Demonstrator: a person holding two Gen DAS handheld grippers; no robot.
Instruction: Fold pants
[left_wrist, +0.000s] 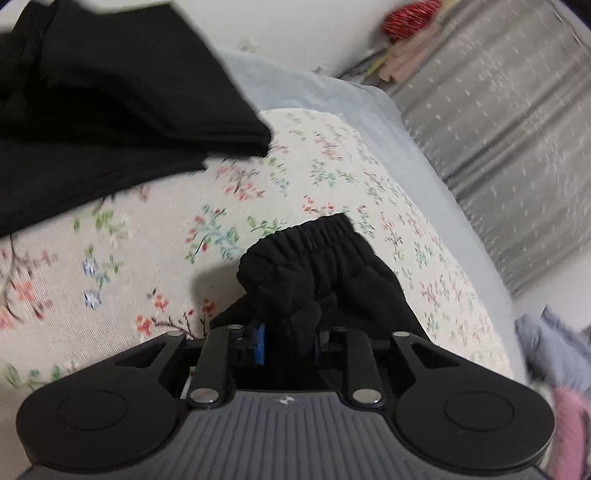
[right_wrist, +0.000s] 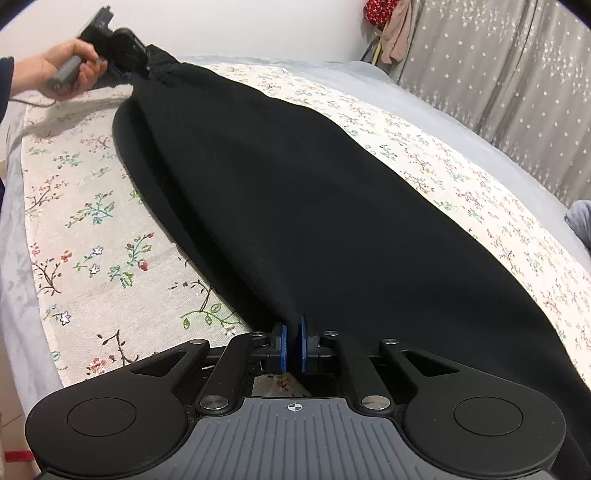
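Observation:
Black pants (right_wrist: 295, 192) lie stretched along a floral sheet (right_wrist: 92, 229) on a bed. My right gripper (right_wrist: 293, 341) is shut on the near end of the fabric, which is pinched between its blue pads (right_wrist: 282, 347). At the far end a hand (right_wrist: 70, 66) holds my left gripper (right_wrist: 135, 70), which grips the gathered waist. In the left wrist view the elastic waistband (left_wrist: 306, 240) bunches up between the fingers of the left gripper (left_wrist: 290, 334), shut on it. More black cloth (left_wrist: 110, 103) fills the upper left there, blurred.
A grey blanket (right_wrist: 424, 122) borders the sheet on the far side. Behind it hangs a grey starred curtain (right_wrist: 498, 66), with red cloth (right_wrist: 380, 11) hanging beside it. Grey and pink clothes (left_wrist: 561, 369) lie at the bed's right edge. A white wall (right_wrist: 240, 26) is behind.

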